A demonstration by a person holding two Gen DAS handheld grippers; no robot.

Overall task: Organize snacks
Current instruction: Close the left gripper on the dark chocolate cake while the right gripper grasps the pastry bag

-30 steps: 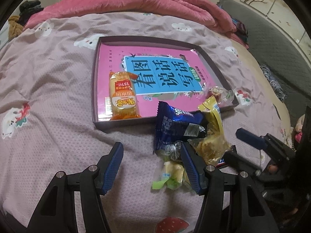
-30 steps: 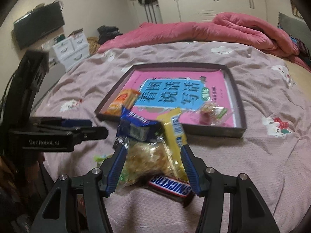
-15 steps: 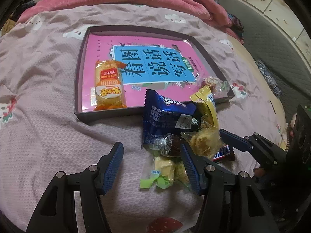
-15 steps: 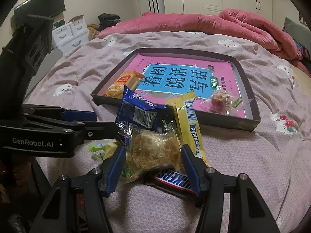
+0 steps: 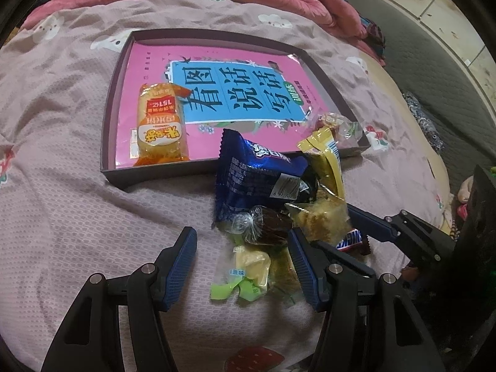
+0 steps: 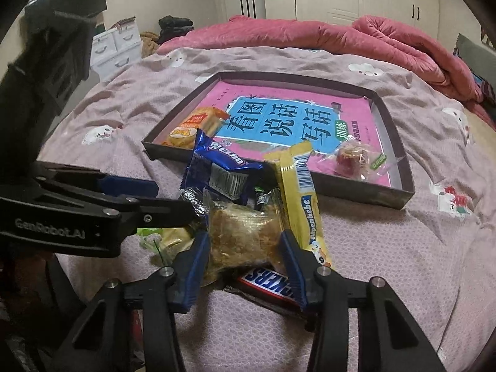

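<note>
Snacks lie in a loose heap on the bedspread point(image 6: 387, 263) just in front of the tray point(image 6: 400, 142), and two are already inside it: an orange pack point(image 5: 161, 130) at the tray's left and a clear-wrapped sweet point(image 6: 353, 158) at its right corner. The right gripper point(image 6: 245, 248) sits low over the near side of the heap, its blue pads either side of the crumbly cake point(image 6: 241, 232), touching or very close to the wrapper; whether it is truly pinched cannot be told. Under the cake, nearer than the tray, lies the Snickers point(image 6: 269, 282); the yellow bar point(image 6: 303, 192) leans beside it, pointing toward the tray, with the blue Oreo pack point(image 6: 217, 167) against the tray's front wall.

The left gripper point(image 5: 241, 266) hovers at the heap's near-left edge, fingers spread, the green-wrapped candy point(image 5: 245, 272) lying between them, nothing held.

The step looks like a pick of the cake for the tray. Next comes a firm but gentle close, since the cake may crumble, then a lift clear of the front wall, leaving the yellow bar and Snickers undisturbed.
</note>
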